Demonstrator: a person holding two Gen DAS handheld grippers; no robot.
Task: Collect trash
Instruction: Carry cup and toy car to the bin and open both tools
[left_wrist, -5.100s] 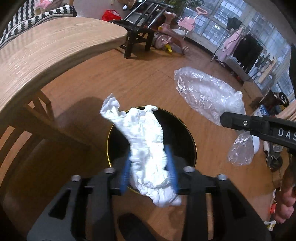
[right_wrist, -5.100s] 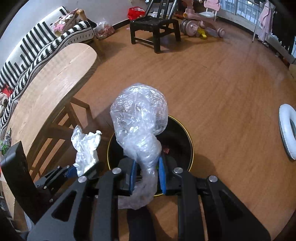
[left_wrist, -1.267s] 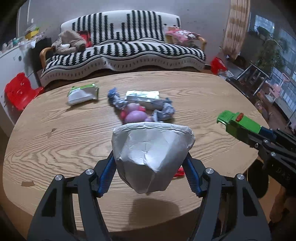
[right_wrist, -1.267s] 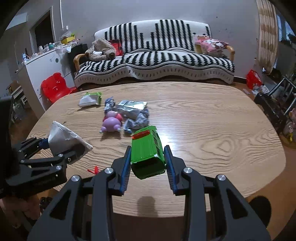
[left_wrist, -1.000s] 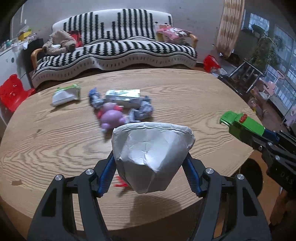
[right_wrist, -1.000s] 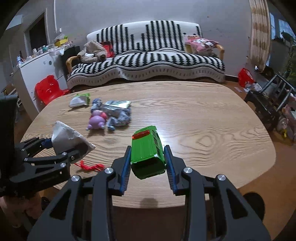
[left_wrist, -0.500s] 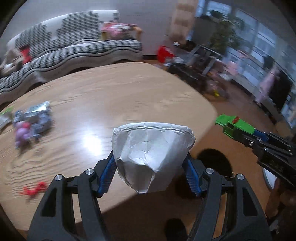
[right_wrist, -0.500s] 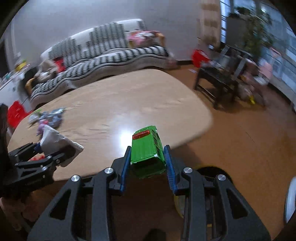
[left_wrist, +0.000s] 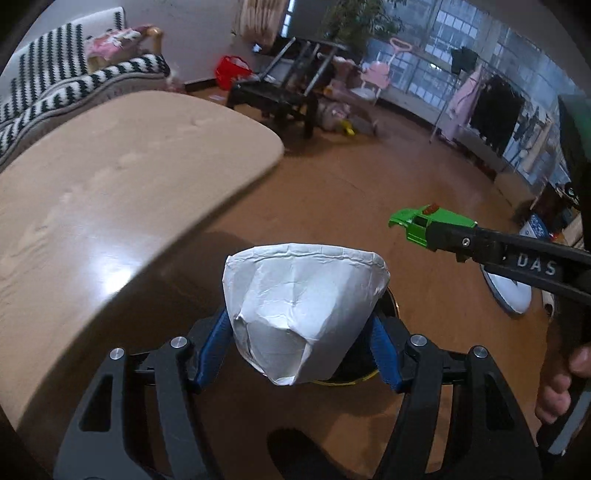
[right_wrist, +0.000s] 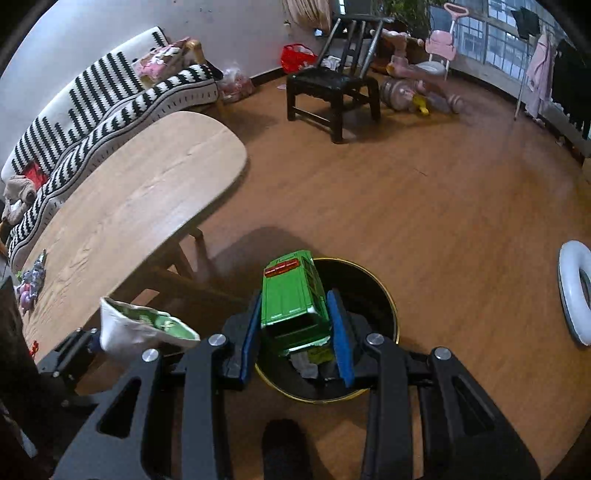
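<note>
Your right gripper clamps green toy car, long axis along fingers, directly above black bin mouth. Your left gripper pinches crumpled paper cup; bin mostly hidden beneath it. Right sits nearer to drop point.

In the left wrist view the crumpled paper cup hides nearly all of the bin behind it. The table is blurred and cut off at the left edge. In the right wrist view the toy car covers part of the bin's contents, perhaps wrappers.
</note>
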